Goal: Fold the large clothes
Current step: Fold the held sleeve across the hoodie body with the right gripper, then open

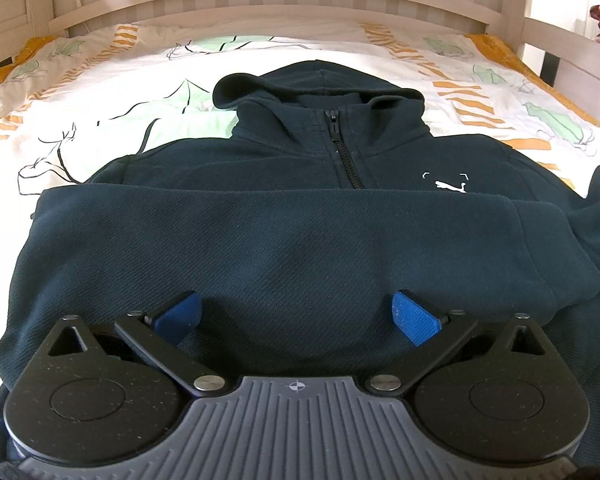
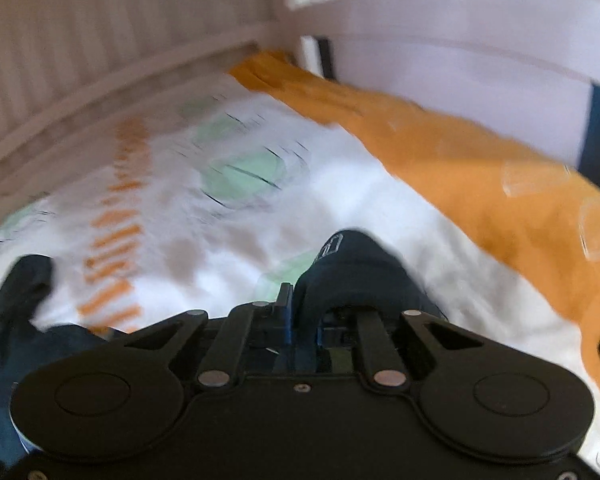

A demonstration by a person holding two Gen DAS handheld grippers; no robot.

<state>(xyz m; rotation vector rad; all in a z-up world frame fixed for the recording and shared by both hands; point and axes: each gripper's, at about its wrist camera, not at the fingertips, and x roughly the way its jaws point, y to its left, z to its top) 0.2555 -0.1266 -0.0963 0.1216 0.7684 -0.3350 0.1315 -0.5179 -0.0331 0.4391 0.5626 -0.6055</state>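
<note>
A dark navy zip hoodie (image 1: pixel 300 152) lies face up on the bed, hood toward the headboard, with a white logo (image 1: pixel 450 185) on its chest. One sleeve (image 1: pixel 279 240) is folded across the body. My left gripper (image 1: pixel 295 316) hovers open just above that sleeve, blue pads (image 1: pixel 414 318) wide apart and empty. In the blurred right wrist view, my right gripper (image 2: pixel 306 320) is shut on a bunched piece of the navy hoodie (image 2: pixel 352 276), held over the bedspread. More of the hoodie (image 2: pixel 19 320) shows at lower left.
The patterned white, green and orange bedspread (image 1: pixel 99 112) covers the bed. A slatted headboard (image 1: pixel 283 4) stands behind, and a white rail (image 2: pixel 460 52) runs along the right side by the orange border (image 2: pixel 480 168).
</note>
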